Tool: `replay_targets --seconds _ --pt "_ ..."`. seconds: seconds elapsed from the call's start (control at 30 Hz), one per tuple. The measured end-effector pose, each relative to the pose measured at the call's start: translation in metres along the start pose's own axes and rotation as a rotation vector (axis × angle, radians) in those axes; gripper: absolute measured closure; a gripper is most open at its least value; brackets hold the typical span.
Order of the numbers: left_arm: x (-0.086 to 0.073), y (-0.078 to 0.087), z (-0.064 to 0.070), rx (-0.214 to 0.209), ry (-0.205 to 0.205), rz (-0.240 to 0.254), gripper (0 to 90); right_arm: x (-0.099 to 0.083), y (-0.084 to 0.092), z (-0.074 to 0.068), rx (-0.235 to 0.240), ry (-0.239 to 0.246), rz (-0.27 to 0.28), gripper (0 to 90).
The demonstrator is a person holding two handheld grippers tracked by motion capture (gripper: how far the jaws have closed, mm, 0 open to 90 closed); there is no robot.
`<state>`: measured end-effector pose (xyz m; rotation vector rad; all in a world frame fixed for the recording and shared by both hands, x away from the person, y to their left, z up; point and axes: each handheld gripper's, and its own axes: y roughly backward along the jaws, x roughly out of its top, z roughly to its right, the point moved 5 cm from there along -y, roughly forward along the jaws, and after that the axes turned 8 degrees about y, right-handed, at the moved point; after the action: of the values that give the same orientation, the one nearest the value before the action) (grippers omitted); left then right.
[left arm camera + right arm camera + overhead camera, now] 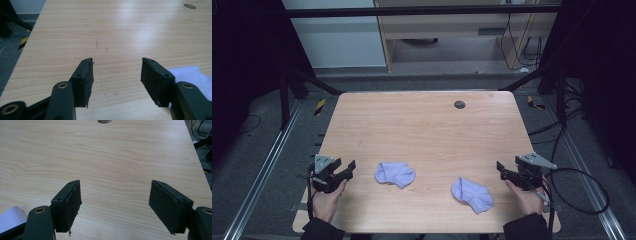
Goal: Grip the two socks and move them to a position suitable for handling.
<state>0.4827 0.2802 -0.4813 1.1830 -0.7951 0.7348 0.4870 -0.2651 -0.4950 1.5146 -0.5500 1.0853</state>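
I'm watching the smooth pale wood-grain table (422, 125) under both grippers. Two soft lilac socks (395, 174) (472, 194) are lying crumpled between them. I'm holding the left gripper (347, 169) and right gripper (504, 170) with black padded jaws apart, clamping nothing.

The counter (422, 125) has a pale wood-grain top, smooth with a soft sheen that catches the light in broad glare patches. The two socks, one (395, 174) nearer the left and one (472, 194) nearer the right, are soft lilac knit cloth, matt and slightly rumpled. The left claw (116, 72) and right claw (115, 202) are matt black plastic with brass-coloured rivets; their inner pads look like rough, dull rubbery foam with frayed edges.
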Motion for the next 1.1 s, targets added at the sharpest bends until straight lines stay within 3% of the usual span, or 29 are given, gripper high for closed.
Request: replay_targets --seconds 0.37,0.43,0.53,0.7,0.83,1.1 --pt "-0.006 0.004 0.039 -0.096 -0.084 -0.022 46.0 0.008 0.009 -0.022 0.067 0.051 -0.006 28.9" --pt "-0.004 0.003 0.045 -0.116 -0.084 -0.022 46.0 0.010 0.012 -0.026 0.077 0.041 -0.006 28.9" --pt "-0.005 -0.001 0.053 -0.137 -0.086 -0.037 45.8 0.018 0.015 -0.036 0.096 0.070 0.005 27.8" --pt "-0.003 -0.004 0.072 -0.172 -0.113 -0.044 45.8 0.023 0.020 -0.042 0.110 0.100 0.018 29.6" --pt "-0.003 -0.006 0.088 -0.191 -0.136 -0.049 45.9 0.020 0.027 -0.048 0.136 0.141 -0.001 30.8" --pt "-0.006 -0.014 0.125 -0.242 -0.174 -0.068 48.3 0.002 0.033 -0.060 0.184 0.169 -0.044 35.1"
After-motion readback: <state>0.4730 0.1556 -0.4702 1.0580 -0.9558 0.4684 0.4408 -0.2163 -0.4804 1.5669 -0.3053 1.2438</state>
